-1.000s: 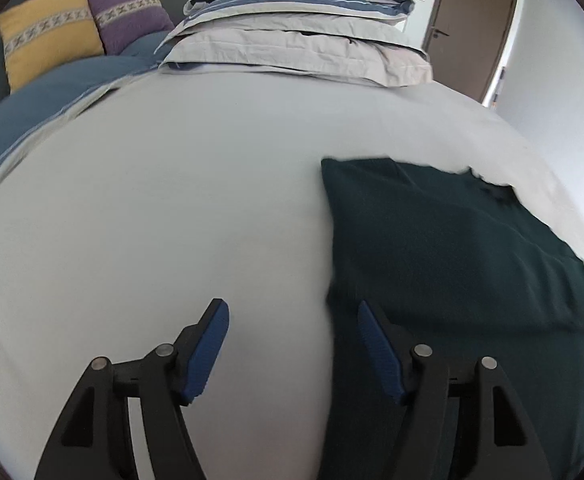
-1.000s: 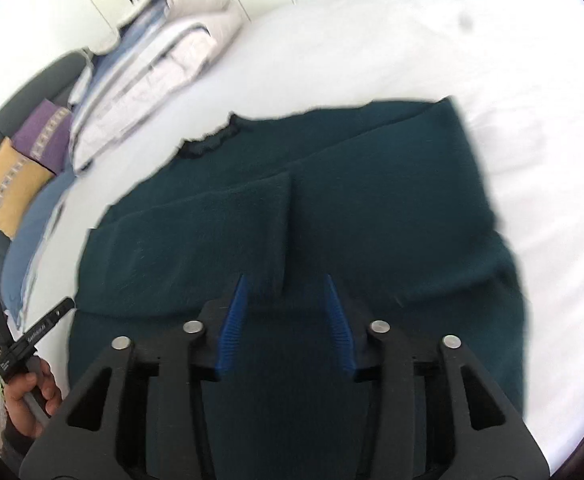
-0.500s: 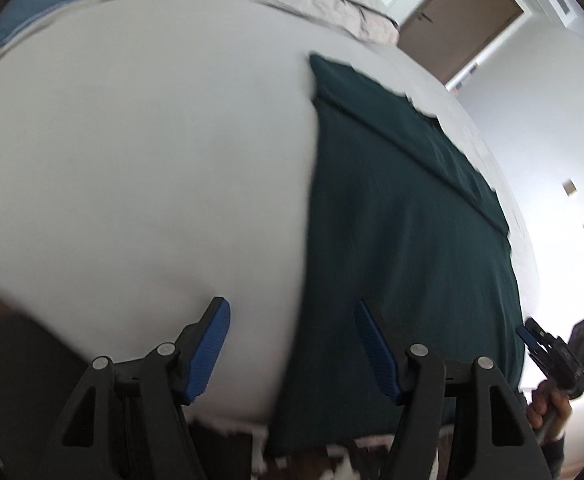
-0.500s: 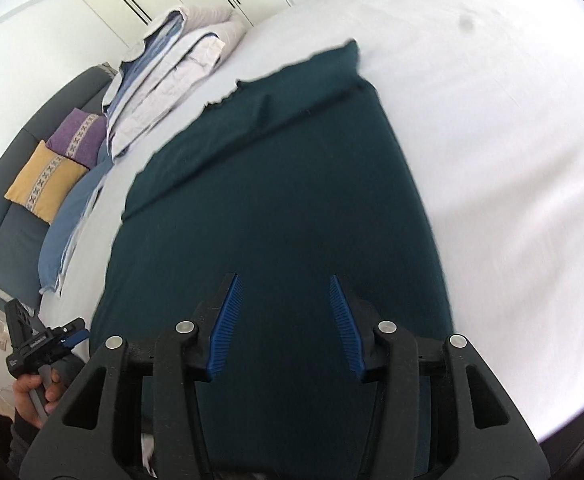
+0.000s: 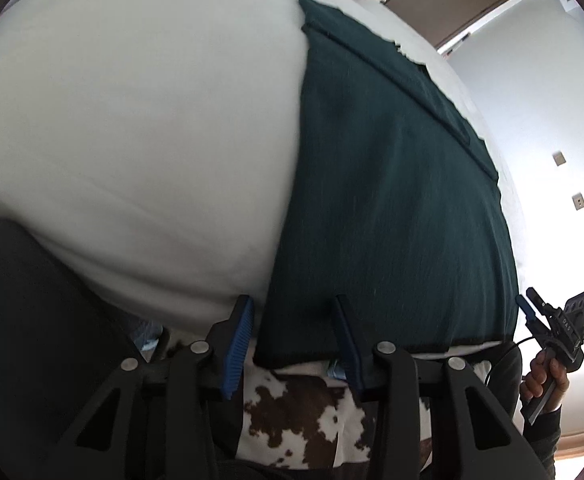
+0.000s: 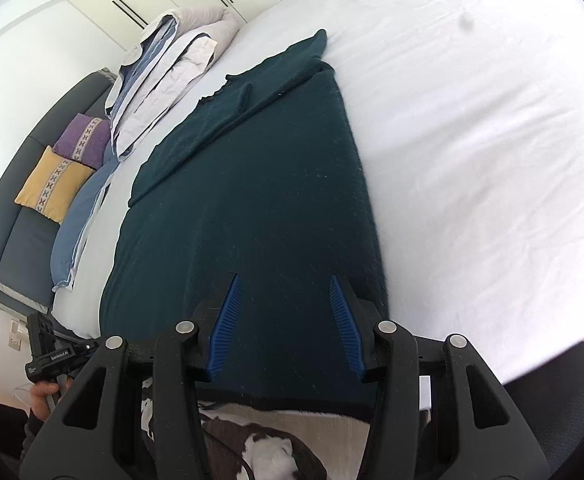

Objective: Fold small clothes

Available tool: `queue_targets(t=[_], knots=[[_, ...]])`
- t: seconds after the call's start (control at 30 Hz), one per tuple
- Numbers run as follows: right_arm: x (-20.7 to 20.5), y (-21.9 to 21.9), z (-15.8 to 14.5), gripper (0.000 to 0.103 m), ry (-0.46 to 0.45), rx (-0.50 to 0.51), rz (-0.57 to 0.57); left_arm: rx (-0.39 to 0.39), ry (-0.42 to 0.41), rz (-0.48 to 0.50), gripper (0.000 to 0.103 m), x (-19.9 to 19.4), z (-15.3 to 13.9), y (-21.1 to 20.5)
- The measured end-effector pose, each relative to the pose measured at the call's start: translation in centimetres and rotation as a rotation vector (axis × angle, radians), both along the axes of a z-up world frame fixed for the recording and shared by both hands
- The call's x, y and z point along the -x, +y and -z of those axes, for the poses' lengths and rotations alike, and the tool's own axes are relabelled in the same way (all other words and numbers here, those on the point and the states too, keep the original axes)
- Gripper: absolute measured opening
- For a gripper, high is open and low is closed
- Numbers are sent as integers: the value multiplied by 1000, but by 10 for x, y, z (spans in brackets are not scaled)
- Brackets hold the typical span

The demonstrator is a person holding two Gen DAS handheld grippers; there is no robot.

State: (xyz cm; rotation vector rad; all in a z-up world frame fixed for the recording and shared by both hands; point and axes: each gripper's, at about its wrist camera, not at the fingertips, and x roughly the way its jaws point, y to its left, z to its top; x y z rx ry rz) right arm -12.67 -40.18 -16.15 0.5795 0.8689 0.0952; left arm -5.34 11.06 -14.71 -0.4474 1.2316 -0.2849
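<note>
A dark green knit garment (image 5: pixel 392 184) lies flat on the white bed, its near hem at the bed's front edge; it also fills the right wrist view (image 6: pixel 251 216), with folded sleeves across its far end. My left gripper (image 5: pixel 292 340) is open and empty, its jaws standing on either side of the near left corner of the hem. My right gripper (image 6: pixel 283 320) is open and empty over the near right part of the hem. The right gripper also shows at the far right of the left wrist view (image 5: pixel 552 328).
The white bed sheet (image 6: pixel 472 160) spreads to both sides of the garment. Stacked folded bedding (image 6: pixel 171 68) lies at the head of the bed. A sofa with yellow (image 6: pixel 51 188) and purple cushions stands beyond. A cowhide rug (image 5: pixel 304 412) lies below the bed edge.
Both grippers have pulled back toward the front edge of the bed and dropped to the garment's near hem. The left jaws have narrowed a little. The garment lies the same.
</note>
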Motion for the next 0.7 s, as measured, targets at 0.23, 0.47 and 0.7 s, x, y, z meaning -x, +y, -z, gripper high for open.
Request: queue_targets(t=[0.23,0.47,0.7], knots=[[12,-13,-6,44,11,16,15,56,14,-41,41,-6,2,6],[24,-24,-6,44,46,36,35,43,6,-29,8,1,0,8],[40,-36,-7,44,93,65,68,24,-24,-41,6,6,-15,11]])
